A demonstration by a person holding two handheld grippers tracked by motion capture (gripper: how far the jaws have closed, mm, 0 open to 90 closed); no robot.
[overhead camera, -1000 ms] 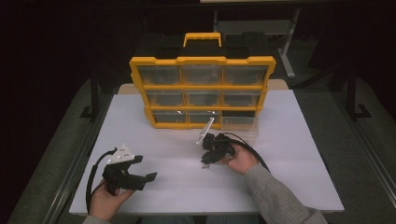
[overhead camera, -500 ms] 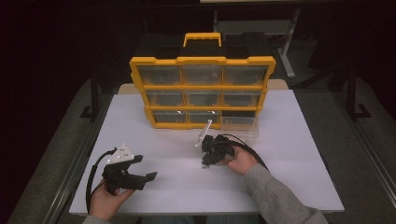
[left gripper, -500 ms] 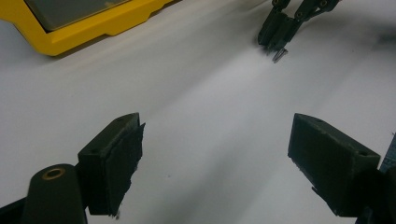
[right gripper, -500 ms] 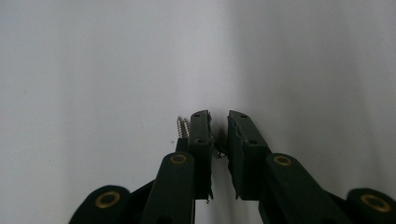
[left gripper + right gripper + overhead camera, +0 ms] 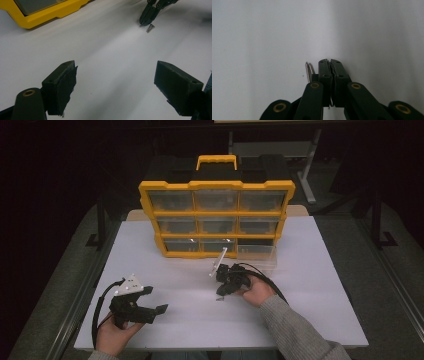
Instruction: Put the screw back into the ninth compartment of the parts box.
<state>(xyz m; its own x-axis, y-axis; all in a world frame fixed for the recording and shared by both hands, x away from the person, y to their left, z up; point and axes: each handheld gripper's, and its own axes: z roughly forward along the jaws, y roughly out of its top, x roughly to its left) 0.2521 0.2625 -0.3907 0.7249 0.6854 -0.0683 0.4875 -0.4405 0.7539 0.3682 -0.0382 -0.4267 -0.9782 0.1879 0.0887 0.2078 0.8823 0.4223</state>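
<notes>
While two screws (image 5: 309,71) lie on the table (image 5: 320,285) just beside the right gripper (image 5: 331,62), jaws together on nothing, left gripper (image 5: 115,82) waits w/ jaws apart, so pickup & binning in the organizer (image 5: 216,217) look undone.

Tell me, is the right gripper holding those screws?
Apart. In the right gripper view the right gripper has its jaws shut on nothing, with the screws lying beside them on the table.
</notes>
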